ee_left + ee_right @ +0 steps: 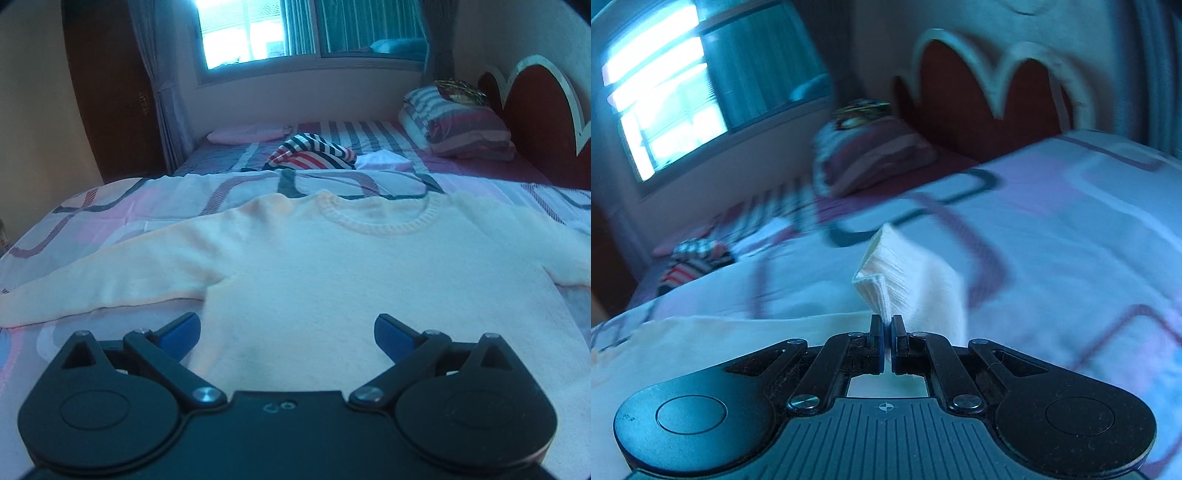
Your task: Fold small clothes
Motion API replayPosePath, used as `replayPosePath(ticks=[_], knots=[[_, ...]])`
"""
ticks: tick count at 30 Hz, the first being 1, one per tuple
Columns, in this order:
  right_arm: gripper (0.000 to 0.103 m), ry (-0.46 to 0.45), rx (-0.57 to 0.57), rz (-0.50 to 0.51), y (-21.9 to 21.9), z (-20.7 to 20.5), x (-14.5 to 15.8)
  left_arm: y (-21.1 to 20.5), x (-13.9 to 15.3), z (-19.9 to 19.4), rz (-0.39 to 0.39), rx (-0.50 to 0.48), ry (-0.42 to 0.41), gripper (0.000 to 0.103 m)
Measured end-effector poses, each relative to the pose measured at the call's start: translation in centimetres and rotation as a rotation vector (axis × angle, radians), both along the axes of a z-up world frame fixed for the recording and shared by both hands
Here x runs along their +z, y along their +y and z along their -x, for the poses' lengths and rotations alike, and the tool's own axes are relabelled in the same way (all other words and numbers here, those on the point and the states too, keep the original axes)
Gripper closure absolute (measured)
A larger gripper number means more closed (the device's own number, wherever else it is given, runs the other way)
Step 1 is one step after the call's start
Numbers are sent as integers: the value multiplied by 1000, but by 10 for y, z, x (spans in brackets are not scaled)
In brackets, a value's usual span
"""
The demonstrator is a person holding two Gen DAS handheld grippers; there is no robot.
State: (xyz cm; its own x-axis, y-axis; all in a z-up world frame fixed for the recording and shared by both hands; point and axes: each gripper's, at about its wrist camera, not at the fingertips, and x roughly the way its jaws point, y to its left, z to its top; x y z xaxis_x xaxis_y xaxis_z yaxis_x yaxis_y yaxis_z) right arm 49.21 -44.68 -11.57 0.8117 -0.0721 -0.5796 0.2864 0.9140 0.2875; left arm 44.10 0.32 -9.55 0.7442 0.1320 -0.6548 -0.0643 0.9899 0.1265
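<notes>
Right tool [886, 326] pinching cream sweater [332, 266] sleeve cuff [908, 280], left tool [287, 332] spread above hem on bed [110, 206]; thin pinch risks slipping mid-fold.

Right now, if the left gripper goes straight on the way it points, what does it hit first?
Most likely the body of the pale sweater spread flat on the bed. The left gripper is open, angled down over the sweater's lower part, with nothing else between. Depth is unclear, so how soon it touches I can't tell.
</notes>
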Motion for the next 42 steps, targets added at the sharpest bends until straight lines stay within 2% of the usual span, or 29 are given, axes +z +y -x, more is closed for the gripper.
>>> replayPosePath(ticks=[3, 5, 9, 11, 14, 15, 20, 25, 27, 28, 29, 31, 33, 34, 35, 37, 42], knots=[[101, -10, 87, 18, 49, -15, 9, 8, -3, -6, 8, -20, 10, 5], [101, -21, 139, 16, 83, -23, 14, 15, -6, -11, 37, -47, 33, 19], [101, -23, 238, 17, 154, -38, 17, 31, -8, -20, 45, -63, 41, 16], [101, -18, 288, 35, 192, -45, 14, 43, -8, -23, 36, -67, 30, 10], [101, -12, 358, 69, 247, -52, 8, 67, -10, -31, 39, -57, 36, 11], [101, -9, 378, 79, 263, -54, 5, 77, -9, -33, 61, -56, 37, 13], [101, 10, 473, 115, 338, -62, -16, 114, -8, -37, 151, -61, 42, 36], [100, 7, 566, 122, 394, -65, -33, 132, -7, -37, 185, -58, 28, 36], [100, 8, 603, 112, 407, -68, -40, 136, -8, -39, 201, -51, 29, 36], [91, -5, 613, 135, 414, -67, -43, 137, -8, -41, 209, -51, 31, 36], [71, -16, 621, 169, 419, -65, -44, 136, -8, -42, 219, -53, 32, 35], [49, -36, 634, 198, 423, -61, -41, 130, -8, -45, 243, -67, 30, 35], [50, -64, 613, 197, 412, -47, -36, 117, -8, -52, 276, -97, 29, 36], [55, -62, 592, 192, 403, -44, -34, 109, -10, -56, 295, -117, 31, 39], [69, -69, 562, 179, 391, -40, -32, 98, -12, -61, 313, -139, 37, 46], [79, -49, 500, 154, 366, -38, -29, 75, -19, -72, 358, -181, 66, 54], [79, -20, 347, 110, 304, -32, -25, 34, -37, -97, 468, -219, 119, 62]])
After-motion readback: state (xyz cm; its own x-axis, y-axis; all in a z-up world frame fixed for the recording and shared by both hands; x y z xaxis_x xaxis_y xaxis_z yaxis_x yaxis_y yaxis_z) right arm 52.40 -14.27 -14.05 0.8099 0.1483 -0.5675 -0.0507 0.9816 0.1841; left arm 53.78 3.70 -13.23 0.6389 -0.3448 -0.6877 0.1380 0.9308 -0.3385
